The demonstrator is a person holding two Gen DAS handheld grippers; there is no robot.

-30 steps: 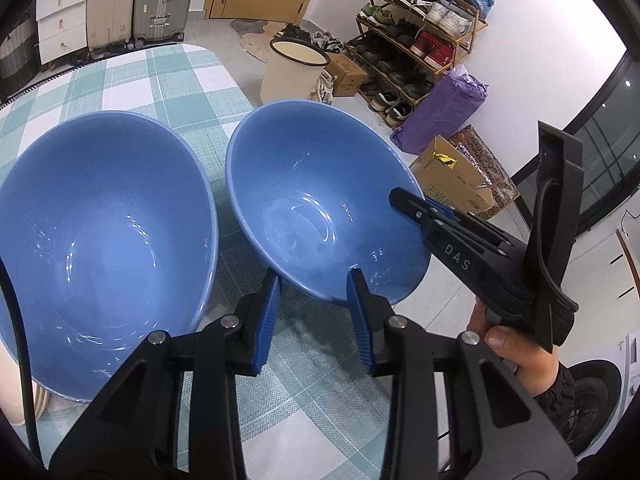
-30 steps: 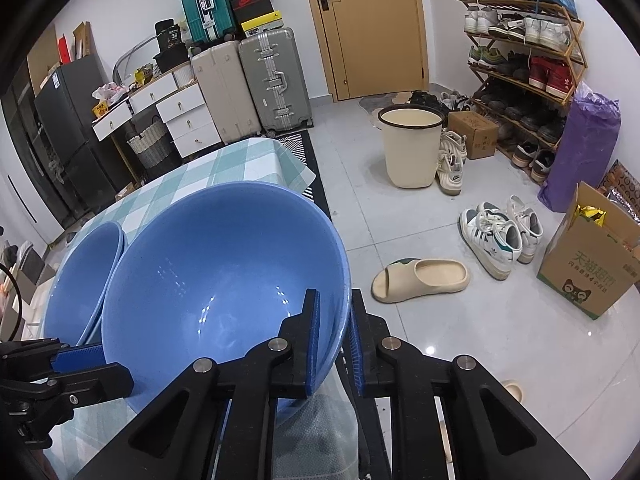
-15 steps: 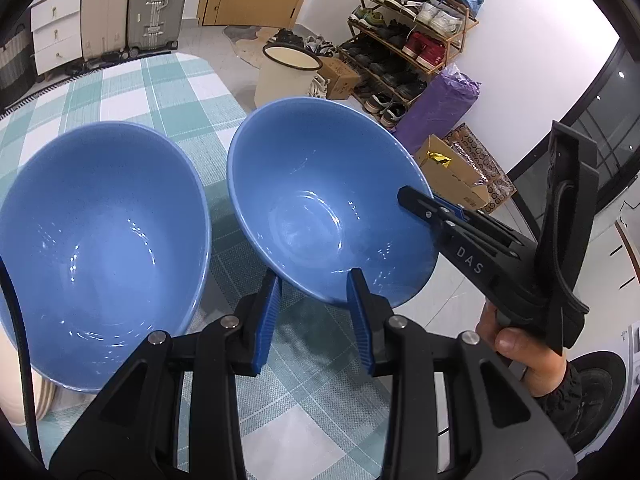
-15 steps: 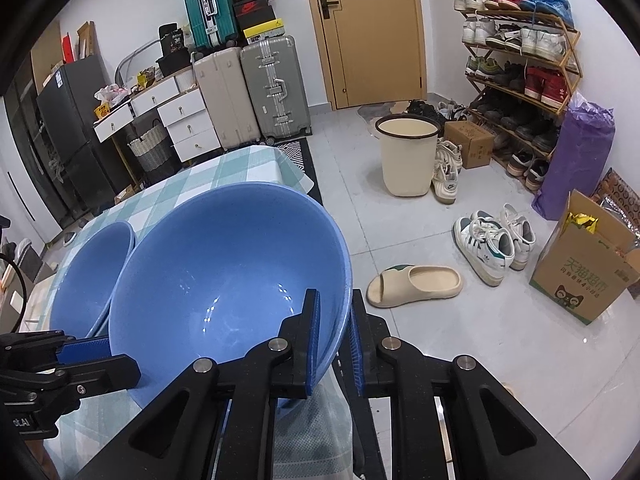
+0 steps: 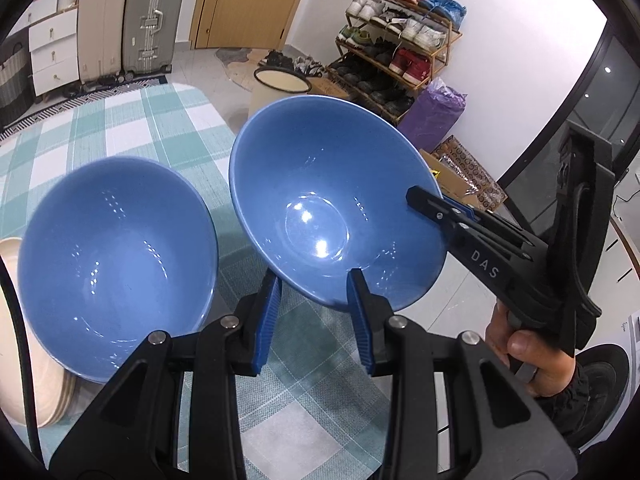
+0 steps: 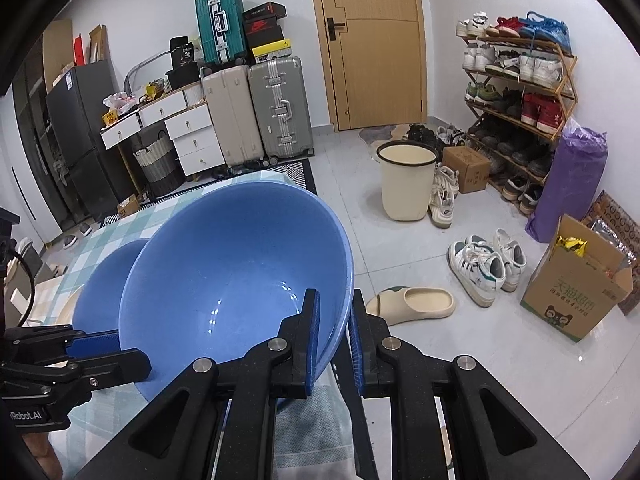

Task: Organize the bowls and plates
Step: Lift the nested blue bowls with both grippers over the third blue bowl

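- Blue lifted bowl (image 5: pixel 320 200) was tilted, off the checked tablecloth (image 5: pixel 160 128), just right of the resting bowl (image 5: pixel 116 264).
- Right gripper (image 6: pixel 334 336) was clamped on its rim; left gripper (image 5: pixel 314 320) was wide, holding nothing.
- Step looked like nesting; next move likely calls for lowering it into the resting bowl.
- Cream plates (image 5: pixel 24 340) sat left of the resting bowl.
- Shoe rack (image 6: pixel 516 92) and suitcases (image 6: pixel 256 112) lined the room.

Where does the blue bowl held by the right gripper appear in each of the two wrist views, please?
Left wrist: held bowl sits centre, tilted, right gripper on its right rim.
Right wrist: held bowl fills lower centre-left.
Shared landmark: cream bin on the floor.
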